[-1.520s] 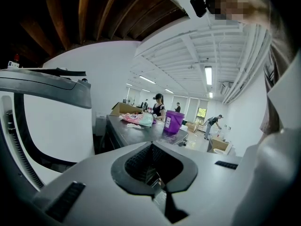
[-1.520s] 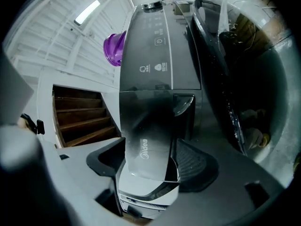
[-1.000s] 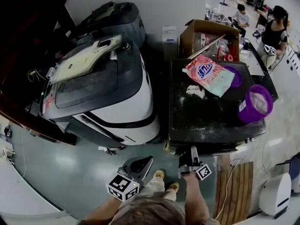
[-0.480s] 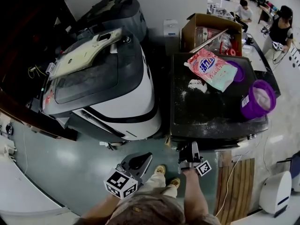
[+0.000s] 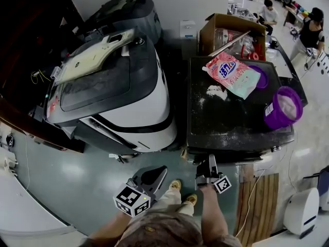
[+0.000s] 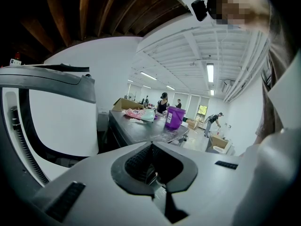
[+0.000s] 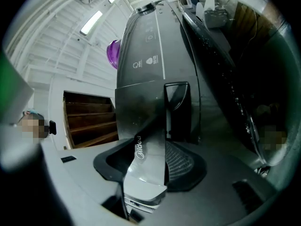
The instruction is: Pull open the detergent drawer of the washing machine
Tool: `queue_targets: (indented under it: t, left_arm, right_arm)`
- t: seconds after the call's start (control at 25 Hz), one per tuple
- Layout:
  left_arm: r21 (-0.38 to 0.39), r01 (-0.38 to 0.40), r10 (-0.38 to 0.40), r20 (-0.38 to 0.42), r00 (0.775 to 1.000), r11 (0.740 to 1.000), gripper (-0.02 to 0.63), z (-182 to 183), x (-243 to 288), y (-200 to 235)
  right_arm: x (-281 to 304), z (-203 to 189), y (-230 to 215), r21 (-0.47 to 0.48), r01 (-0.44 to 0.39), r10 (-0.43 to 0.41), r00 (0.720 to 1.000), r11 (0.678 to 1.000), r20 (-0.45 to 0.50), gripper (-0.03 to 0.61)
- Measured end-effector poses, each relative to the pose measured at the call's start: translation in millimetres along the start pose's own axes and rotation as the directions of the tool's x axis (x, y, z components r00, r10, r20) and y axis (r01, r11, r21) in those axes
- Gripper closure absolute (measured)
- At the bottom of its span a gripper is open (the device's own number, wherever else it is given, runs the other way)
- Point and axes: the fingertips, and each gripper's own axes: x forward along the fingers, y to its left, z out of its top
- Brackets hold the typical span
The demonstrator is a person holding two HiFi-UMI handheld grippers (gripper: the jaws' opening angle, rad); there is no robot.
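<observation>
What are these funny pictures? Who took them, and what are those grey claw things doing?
A person holds a grabbing tool, called a gripper, in each hand. The head view comes from a camera on their head. The other two come from cameras on the grippers. The left gripper holds nothing; its jaws are together. The right gripper is at the dark washing machine. Its jaws have just been closing around the silver detergent drawer front; whether they press it yet, I cannot tell. On the machine's top lie a pink detergent bag, white powder and a purple tub.
</observation>
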Motion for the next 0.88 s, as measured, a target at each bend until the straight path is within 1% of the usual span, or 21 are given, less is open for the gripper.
queue_targets:
  t: [0.48,0.88]
  left_arm:
    - [-0.005,0.005,-0.005,0.007,1.0,1.0,0.594,-1,0,-10]
    - [-0.006,0.027,-0.027,0.008,1.0,1.0,0.594,-2,3,-24]
  right_arm:
    - [-12,-4,8,-0.006,0.002,-0.002,1.0,1.0,-0.017,0.391]
    - [-38,-10,19,0.001,0.003,-0.003,1.0,1.0,-0.017,0.393]
